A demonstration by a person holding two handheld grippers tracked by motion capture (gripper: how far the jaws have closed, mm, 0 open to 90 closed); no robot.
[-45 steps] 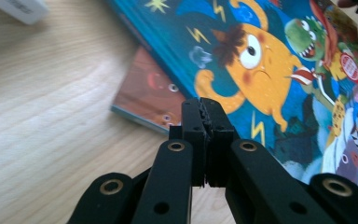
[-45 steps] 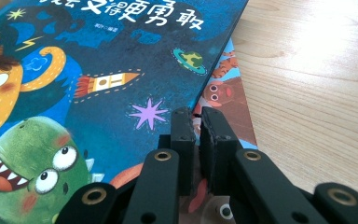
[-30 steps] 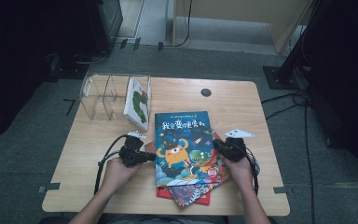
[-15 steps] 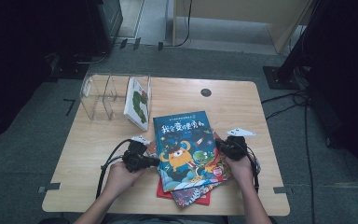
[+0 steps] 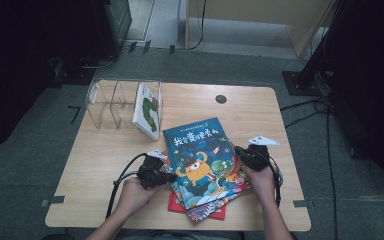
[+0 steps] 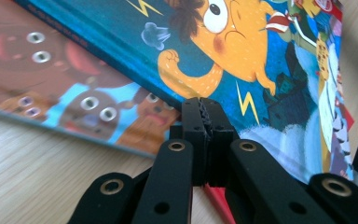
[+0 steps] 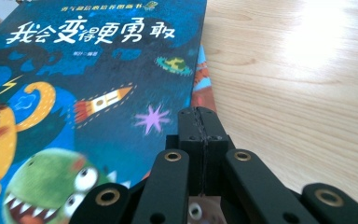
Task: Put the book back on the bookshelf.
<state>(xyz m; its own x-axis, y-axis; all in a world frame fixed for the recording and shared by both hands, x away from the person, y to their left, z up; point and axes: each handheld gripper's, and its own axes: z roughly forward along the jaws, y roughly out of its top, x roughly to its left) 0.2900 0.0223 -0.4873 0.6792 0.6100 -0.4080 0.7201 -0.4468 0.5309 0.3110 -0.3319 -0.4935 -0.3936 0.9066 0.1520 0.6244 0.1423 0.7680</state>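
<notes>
Roughly, table: my wooden table (image 5: 105,165) carried a small pile of picture books near my edge and a clear rack (image 5: 114,102) at the far left.
Top book: the blue book (image 5: 202,160) with the orange monster lay face up on the pile, turned a little askew, between my two hands.
Books under it: a red book (image 5: 176,204) and another colourful cover peeked out below its near edge.
Left gripper: my left gripper (image 5: 169,177) sat at the blue book's left edge; in the left gripper view (image 6: 204,122) its jaws were pressed together, tips against the cover's edge, though I could not tell whether anything was pinched between them.
Right gripper: my right gripper (image 5: 241,154) sat at the book's right edge; in the right gripper view (image 7: 199,127) its jaws were likewise closed flat on each other, right beside the cover.
Rack: a white book with a green picture (image 5: 147,110) leaned upright against its right end.
</notes>
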